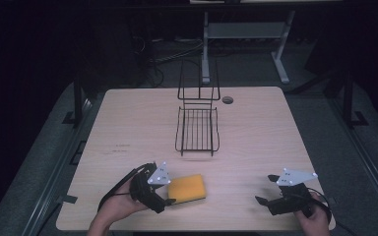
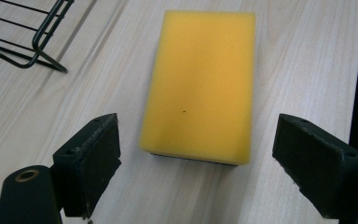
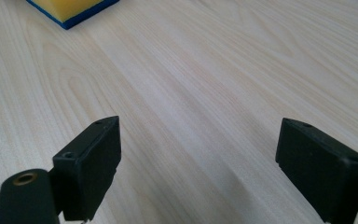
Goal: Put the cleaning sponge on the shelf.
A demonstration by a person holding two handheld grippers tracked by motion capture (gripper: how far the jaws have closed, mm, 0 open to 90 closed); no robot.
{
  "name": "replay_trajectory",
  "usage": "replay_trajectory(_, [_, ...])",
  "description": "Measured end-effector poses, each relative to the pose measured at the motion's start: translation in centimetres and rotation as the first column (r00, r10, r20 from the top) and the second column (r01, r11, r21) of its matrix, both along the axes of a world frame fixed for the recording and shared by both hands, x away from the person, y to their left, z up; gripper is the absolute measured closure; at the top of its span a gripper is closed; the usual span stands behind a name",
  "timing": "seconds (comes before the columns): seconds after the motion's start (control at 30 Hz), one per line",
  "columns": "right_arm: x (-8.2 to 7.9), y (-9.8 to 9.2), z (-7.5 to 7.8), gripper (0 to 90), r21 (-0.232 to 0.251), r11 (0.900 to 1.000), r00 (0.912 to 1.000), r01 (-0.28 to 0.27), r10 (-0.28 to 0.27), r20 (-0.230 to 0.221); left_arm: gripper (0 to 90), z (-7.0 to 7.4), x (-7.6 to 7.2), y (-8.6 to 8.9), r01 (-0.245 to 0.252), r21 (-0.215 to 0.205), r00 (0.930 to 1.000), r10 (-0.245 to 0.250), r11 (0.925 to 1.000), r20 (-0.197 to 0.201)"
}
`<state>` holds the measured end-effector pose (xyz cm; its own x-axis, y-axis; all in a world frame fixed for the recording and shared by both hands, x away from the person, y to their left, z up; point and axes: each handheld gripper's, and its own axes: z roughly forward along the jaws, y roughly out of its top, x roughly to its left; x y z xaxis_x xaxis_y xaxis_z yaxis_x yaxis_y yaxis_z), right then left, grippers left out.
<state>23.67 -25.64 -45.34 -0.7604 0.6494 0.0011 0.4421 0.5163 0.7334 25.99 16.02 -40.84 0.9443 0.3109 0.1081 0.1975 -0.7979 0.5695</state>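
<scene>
Before the left gripper [image 2: 196,154], an unmarked yellow sponge [image 2: 200,84].

Light wood-grain table [image 1: 256,132], rounded corners, occupying the centre of the high view. A black wire rack [image 1: 197,129] stands on it at upper centre. A yellow sponge [image 1: 187,189] with a dark blue underside lies flat at lower centre-left. A round grommet hole [image 1: 227,100] sits near the far edge.
</scene>
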Motion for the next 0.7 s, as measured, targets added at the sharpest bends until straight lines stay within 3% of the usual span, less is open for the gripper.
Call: replay_trajectory(0.7, [0.0,0.0,0.0,13.8,0.0,1.0,1.0,-0.005,0.005,0.002,14.4,-0.2,1.2,-2.6,0.047,0.028,0.9985,-0.046,0.9985,-0.03])
